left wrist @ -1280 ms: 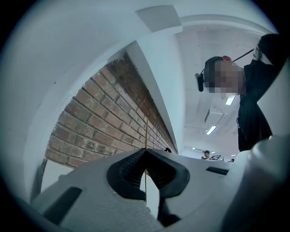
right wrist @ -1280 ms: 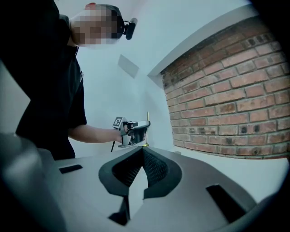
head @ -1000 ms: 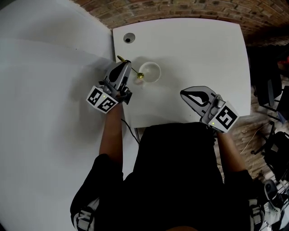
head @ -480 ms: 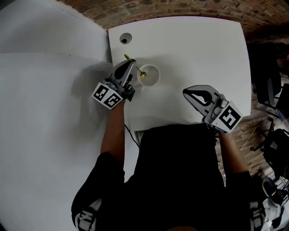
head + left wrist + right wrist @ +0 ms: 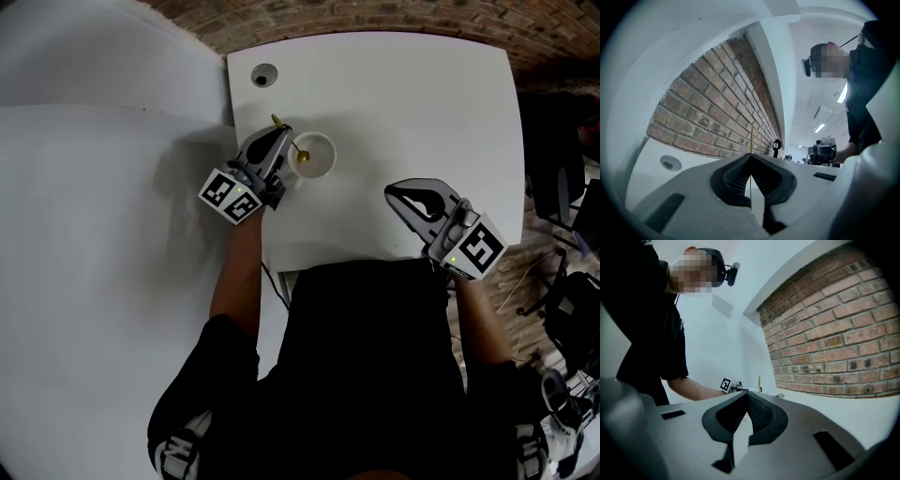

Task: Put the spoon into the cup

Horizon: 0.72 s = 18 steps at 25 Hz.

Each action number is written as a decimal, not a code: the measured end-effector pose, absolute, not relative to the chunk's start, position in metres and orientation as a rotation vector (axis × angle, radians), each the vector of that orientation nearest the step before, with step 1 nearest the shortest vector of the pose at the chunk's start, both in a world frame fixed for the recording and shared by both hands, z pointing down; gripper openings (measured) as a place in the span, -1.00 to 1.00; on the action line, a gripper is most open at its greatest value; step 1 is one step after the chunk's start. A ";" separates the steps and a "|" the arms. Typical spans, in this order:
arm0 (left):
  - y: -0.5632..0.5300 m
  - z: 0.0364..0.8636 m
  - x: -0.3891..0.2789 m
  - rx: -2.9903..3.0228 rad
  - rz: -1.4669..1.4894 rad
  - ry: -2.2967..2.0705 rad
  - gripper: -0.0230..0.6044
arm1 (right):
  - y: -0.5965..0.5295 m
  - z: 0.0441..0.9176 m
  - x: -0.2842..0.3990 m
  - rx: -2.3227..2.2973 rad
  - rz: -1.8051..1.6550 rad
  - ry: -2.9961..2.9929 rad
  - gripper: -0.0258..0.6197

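Here, spoon (image 5: 299, 154) bowl-first in the cup (image 5: 327, 148), handle in left gripper (image 5: 279, 133).

Office-type lab space: exposed red-brick wall (image 5: 708, 117), white rectangular desk (image 5: 422, 103) with round grey cable port (image 5: 265, 76), long ceiling strip lights (image 5: 843, 93).

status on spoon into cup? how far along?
Done: the spoon is picked up, its handle pinched in the left gripper. In hand: in the head view its bowl end sits inside the outline of the cup; whether it is below the rim I cannot tell. Left: lower it and let go. The right gripper is shut, empty, off to the side.
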<state>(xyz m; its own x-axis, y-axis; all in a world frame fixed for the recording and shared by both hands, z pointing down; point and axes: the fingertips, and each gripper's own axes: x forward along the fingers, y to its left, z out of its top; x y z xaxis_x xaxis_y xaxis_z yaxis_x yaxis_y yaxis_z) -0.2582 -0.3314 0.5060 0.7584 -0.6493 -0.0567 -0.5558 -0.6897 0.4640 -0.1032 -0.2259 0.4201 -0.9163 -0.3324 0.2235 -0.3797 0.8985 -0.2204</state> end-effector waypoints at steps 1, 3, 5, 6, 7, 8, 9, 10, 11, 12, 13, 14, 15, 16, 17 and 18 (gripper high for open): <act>-0.331 0.508 -0.258 2.532 -0.297 -0.914 -0.88 | -0.226 0.421 -0.104 0.545 0.393 -2.881 -0.90; -0.331 0.512 -0.257 2.535 -0.287 -0.911 -0.88 | -0.225 0.422 -0.104 0.543 0.399 -2.874 -0.90; -0.329 0.515 -0.255 2.542 -0.274 -0.906 -0.88 | -0.225 0.423 -0.104 0.543 0.404 -2.875 -0.90; -0.328 0.516 -0.254 2.549 -0.264 -0.903 -0.88 | -0.225 0.422 -0.104 0.541 0.406 -2.881 -0.90; -0.327 0.517 -0.253 2.558 -0.253 -0.900 -0.88 | -0.225 0.421 -0.105 0.538 0.407 -2.887 -0.90; -0.326 0.518 -0.252 2.567 -0.243 -0.896 -0.88 | -0.226 0.421 -0.105 0.539 0.406 -2.888 -0.90; -0.326 0.519 -0.251 2.572 -0.237 -0.894 -0.88 | -0.227 0.422 -0.105 0.543 0.402 -2.883 -0.90; -0.326 0.521 -0.251 2.576 -0.232 -0.893 -0.88 | -0.228 0.423 -0.104 0.548 0.397 -2.877 -0.90; -0.327 0.522 -0.251 2.578 -0.228 -0.893 -0.88 | -0.229 0.423 -0.104 0.552 0.394 -2.874 -0.90; -0.327 0.523 -0.251 2.577 -0.226 -0.891 -0.88 | -0.230 0.424 -0.105 0.554 0.392 -2.872 -0.90; -0.326 0.524 -0.252 2.575 -0.228 -0.889 -0.88 | -0.231 0.424 -0.106 0.555 0.392 -2.871 -0.90; -0.326 0.526 -0.252 2.573 -0.228 -0.889 -0.88 | -0.231 0.424 -0.107 0.554 0.393 -2.872 -0.90; -0.325 0.527 -0.253 2.570 -0.226 -0.889 -0.88 | -0.232 0.424 -0.107 0.553 0.395 -2.874 -0.90; -0.325 0.528 -0.253 2.569 -0.220 -0.890 -0.88 | -0.232 0.423 -0.107 0.551 0.395 -2.876 -0.90; -0.324 0.529 -0.253 2.568 -0.213 -0.890 -0.88 | -0.232 0.423 -0.108 0.549 0.396 -2.878 -0.90; -0.323 0.530 -0.253 2.569 -0.205 -0.889 -0.88 | -0.231 0.423 -0.108 0.546 0.399 -2.877 -0.90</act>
